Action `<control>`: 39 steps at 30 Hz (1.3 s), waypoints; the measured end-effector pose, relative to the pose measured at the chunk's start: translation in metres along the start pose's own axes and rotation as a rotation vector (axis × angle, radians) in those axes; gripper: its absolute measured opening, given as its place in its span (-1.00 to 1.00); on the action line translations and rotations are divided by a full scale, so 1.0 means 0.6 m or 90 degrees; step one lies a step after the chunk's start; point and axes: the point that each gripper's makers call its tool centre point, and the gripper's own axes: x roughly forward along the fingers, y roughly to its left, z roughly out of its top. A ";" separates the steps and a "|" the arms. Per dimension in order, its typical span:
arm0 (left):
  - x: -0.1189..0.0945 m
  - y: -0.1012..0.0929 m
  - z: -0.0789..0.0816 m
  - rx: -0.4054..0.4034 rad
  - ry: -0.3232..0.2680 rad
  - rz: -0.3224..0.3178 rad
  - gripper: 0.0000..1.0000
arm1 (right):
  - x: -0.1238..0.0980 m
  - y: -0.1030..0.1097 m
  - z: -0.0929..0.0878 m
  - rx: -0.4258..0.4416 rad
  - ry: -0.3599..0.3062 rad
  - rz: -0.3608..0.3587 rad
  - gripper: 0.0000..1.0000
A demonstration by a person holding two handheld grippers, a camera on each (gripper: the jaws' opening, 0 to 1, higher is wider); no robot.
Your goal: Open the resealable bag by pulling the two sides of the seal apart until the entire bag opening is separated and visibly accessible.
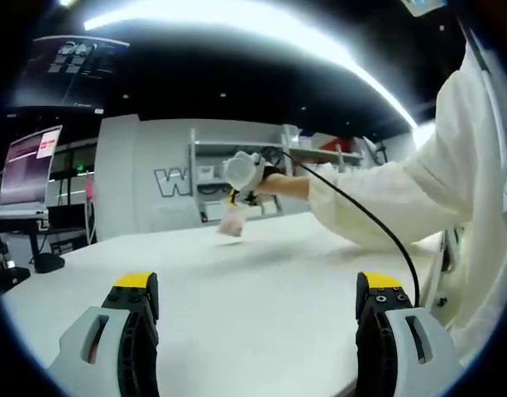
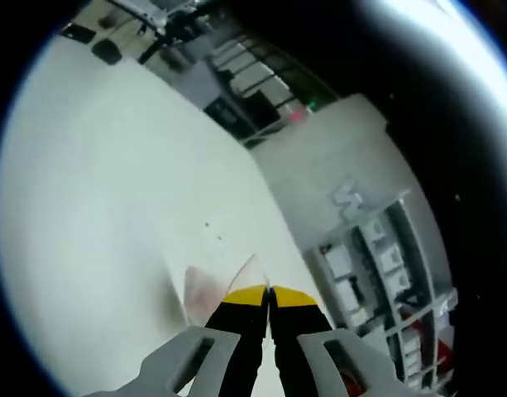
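One thin clear bag [image 2: 224, 285] pinched in right tool [image 2: 269, 291]; left tool [image 1: 257, 299] agape.

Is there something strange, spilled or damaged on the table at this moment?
Nothing stands out. The right gripper is shut on the clear bag, lifting it off the white table. The left gripper is open. No spill or tear shows.
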 end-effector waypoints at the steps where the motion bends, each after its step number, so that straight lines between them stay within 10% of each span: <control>1: 0.000 0.001 0.001 -0.001 -0.001 0.000 0.97 | 0.003 0.003 -0.001 0.001 0.002 0.003 -1.00; 28: -0.001 0.001 0.009 0.004 -0.006 0.006 0.98 | 0.081 0.020 -0.012 -0.041 0.060 0.012 -1.00; 39: -0.003 -0.010 0.007 0.006 -0.004 0.001 0.98 | 0.055 0.121 0.007 0.089 0.059 0.165 -1.00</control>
